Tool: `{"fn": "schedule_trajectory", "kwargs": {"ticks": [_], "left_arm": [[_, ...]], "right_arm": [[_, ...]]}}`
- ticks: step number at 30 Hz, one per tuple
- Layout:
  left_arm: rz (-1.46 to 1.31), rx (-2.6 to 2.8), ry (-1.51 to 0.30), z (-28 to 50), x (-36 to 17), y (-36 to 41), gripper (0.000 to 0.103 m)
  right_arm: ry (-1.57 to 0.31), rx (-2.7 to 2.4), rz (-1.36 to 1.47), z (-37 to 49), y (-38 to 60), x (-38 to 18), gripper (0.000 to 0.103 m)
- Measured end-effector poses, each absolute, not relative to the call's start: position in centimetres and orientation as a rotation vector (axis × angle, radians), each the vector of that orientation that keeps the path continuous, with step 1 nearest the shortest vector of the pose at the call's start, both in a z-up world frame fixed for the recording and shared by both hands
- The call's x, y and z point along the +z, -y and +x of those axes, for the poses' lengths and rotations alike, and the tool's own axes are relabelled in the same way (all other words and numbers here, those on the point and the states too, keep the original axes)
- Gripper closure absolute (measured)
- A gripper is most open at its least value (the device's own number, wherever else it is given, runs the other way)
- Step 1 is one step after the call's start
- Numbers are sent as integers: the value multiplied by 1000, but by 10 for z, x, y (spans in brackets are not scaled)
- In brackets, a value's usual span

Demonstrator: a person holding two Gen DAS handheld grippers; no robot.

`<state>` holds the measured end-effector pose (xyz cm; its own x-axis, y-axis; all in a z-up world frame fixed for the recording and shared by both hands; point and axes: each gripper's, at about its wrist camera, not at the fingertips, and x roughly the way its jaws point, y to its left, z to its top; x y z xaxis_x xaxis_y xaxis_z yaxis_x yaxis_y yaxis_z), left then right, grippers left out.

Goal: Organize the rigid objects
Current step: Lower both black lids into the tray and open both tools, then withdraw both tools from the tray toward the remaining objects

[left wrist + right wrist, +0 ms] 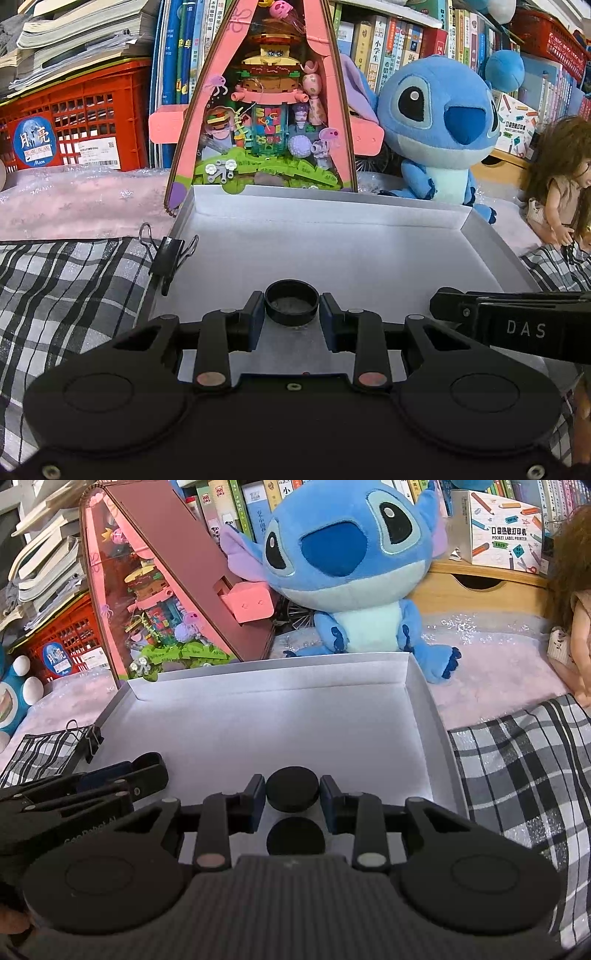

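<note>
- Where the left claw points down into the white box, its jaws stand narrow on a black open cup, a short round ring-walled piece with its hollow facing up; the blue pads press its outer wall on both sides, just above the box floor.
- Right claw: jaws narrow, pads at either side of a black solid disc; it appears gripped by its rim, though contact at the pads is a close call.
- Second black disc: lies flat on the box floor just behind the held one, between the right claw's arms.
- Handling, judged: all three pieces look like hard, light plastic, stiff and not fragile; smooth round walls may twist or slip, so hold across the widest part, pads square to the rim. The flat disc offers only a thin edge.
- Binder clip: black, fastened on the box's left wall, beside the checked cloth.
- Background: blue plush toy, pink triangular model case, doll, red crate.
- View differences: only the left wrist view shows the cup's hollow; only the right wrist view shows both discs. Each view catches the other claw at its edge.
</note>
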<state>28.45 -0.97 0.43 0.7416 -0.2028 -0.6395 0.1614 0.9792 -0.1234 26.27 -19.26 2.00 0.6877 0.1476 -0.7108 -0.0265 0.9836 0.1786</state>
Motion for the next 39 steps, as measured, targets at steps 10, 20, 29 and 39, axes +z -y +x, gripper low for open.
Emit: {"fn": "schedule_trajectory", "kwargs": {"ticks": [10,20,29,39], "left_arm": [[-74,-200,-676,269,20,10,55],[-56,-224,-595,221,44,3,25],[-56,-256,-579,175,58,0,19],[-45,-256,-593,141,57,-4,18]], "right_arm": [[-769,89,163,252,197,27,36],[-695,121,170,220,209,45,17],[-637,158,161,184,216,59,10],[-596,171,124,147,215,65,4]]}}
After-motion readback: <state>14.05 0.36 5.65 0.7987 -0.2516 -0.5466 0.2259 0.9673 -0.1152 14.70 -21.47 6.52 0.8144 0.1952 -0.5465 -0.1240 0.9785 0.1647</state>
